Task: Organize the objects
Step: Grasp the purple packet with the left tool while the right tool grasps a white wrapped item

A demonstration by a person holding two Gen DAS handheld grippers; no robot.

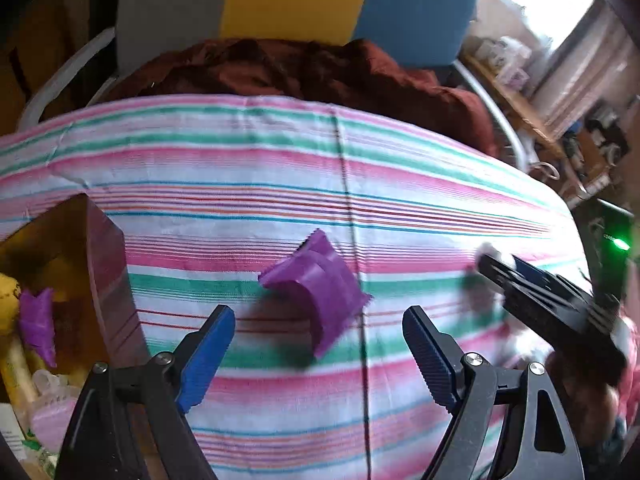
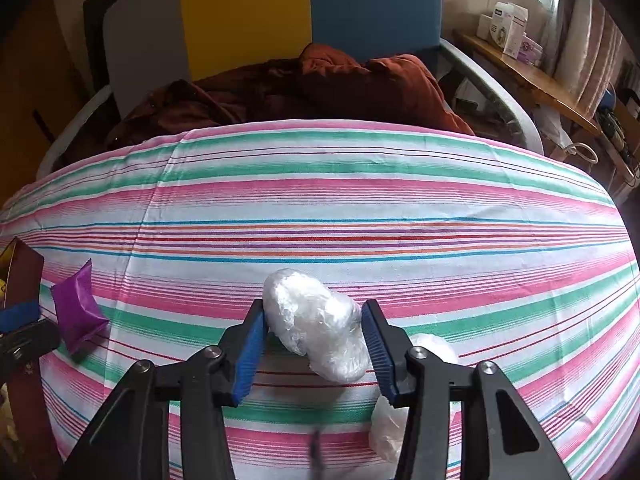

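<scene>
A purple foil sachet point(image 1: 320, 292) lies bent on the striped cloth point(image 1: 400, 184), just ahead of my open, empty left gripper point(image 1: 318, 332). It also shows at the left of the right wrist view point(image 2: 76, 316). My right gripper point(image 2: 314, 330) has its jaws around a white plastic-wrapped bundle point(image 2: 316, 324). The left pad touches the bundle; a small gap shows at the right pad. A second white bundle point(image 2: 388, 432) lies on the cloth under the right finger. The right gripper appears blurred at the right of the left wrist view point(image 1: 496, 264).
A brown box point(image 1: 108, 280) at the left edge holds another purple sachet point(image 1: 38, 324), a yellow item point(image 1: 8, 300) and several small packages. A dark red garment point(image 2: 320, 88) lies past the cloth's far edge, before a grey, yellow and blue board point(image 2: 248, 16). A wooden shelf point(image 2: 532, 76) stands right.
</scene>
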